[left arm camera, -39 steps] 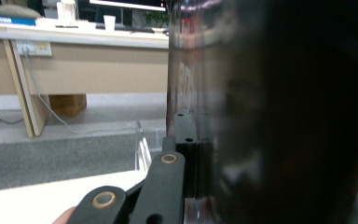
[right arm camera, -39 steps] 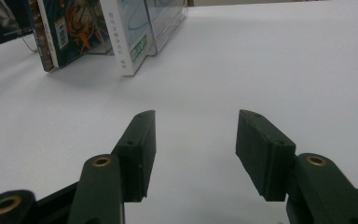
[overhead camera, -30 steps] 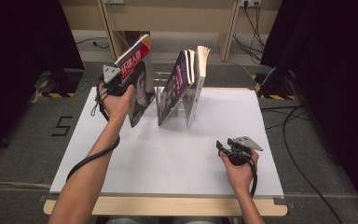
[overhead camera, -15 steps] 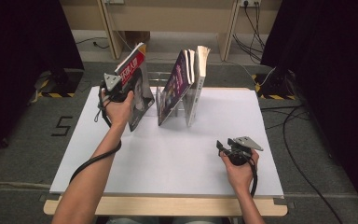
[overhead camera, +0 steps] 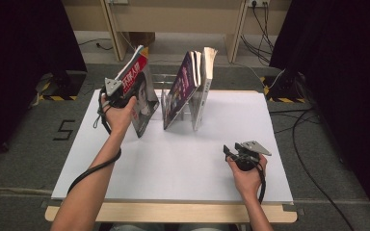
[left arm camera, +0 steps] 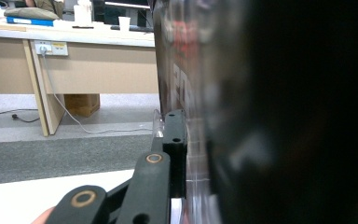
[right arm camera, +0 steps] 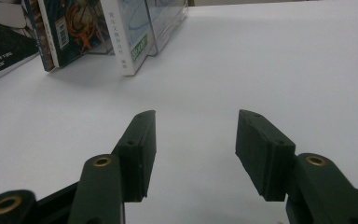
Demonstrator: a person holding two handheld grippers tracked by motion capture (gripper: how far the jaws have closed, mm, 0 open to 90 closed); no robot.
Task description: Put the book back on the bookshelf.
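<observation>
White table (overhead camera: 173, 168) lies bare and wide around the right gripper (overhead camera: 230, 152), which rests near the front edge with its jaws spread on nothing. Farther back, the left gripper (overhead camera: 125, 94) has sunk a little with the red book (overhead camera: 142, 94); its jaws have just been opening, the book between them. The book leans left beside the clear rack (overhead camera: 183, 108), long side up.
</observation>
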